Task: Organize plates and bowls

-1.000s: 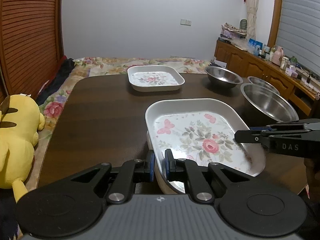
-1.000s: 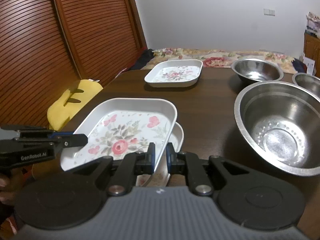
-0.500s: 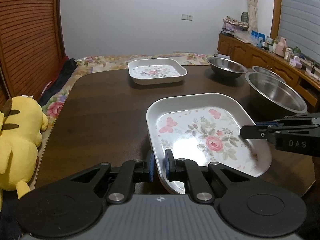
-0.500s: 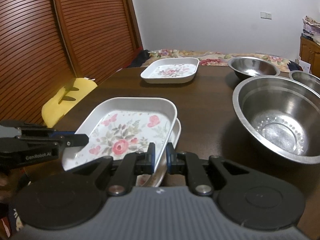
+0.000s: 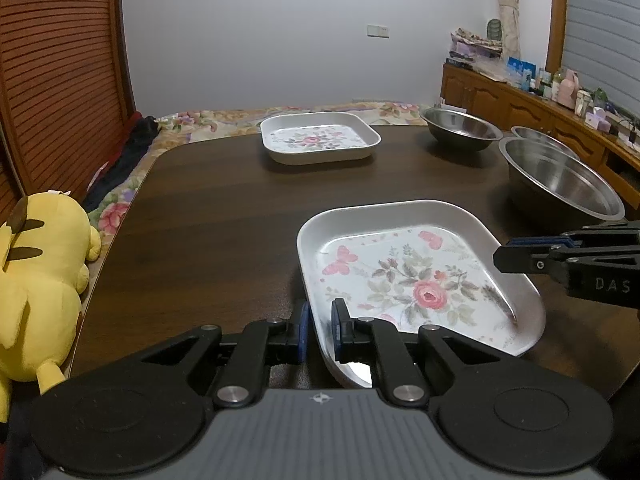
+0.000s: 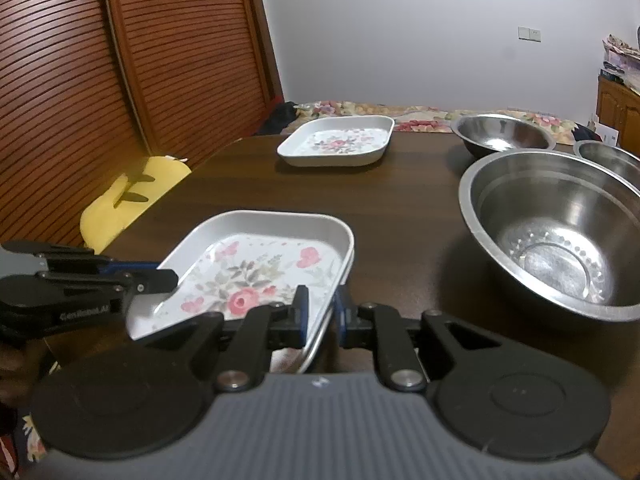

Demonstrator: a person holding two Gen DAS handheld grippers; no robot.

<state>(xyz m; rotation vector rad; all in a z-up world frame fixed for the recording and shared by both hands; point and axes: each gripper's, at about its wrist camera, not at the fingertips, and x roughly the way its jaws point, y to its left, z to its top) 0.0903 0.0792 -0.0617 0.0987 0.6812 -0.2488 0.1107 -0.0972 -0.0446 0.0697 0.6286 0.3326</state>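
A white square plate with a rose pattern (image 5: 416, 276) is held above the dark table between both grippers. My left gripper (image 5: 319, 330) is shut on its near-left rim. My right gripper (image 6: 321, 316) is shut on its right rim; the plate also shows in the right wrist view (image 6: 256, 268). A second floral square plate (image 5: 318, 142) sits at the far middle of the table, also in the right wrist view (image 6: 340, 140). The right gripper shows in the left wrist view (image 5: 508, 258).
A large steel bowl (image 6: 560, 228) stands on the right, with two smaller steel bowls behind it (image 6: 502, 134) (image 6: 610, 156). A yellow plush toy (image 5: 36, 292) lies off the table's left edge. A wooden sideboard (image 5: 540, 116) runs along the right wall.
Both grippers have lifted the rose plate and carried it slightly forward. The plate that lay under it earlier is out of sight now.
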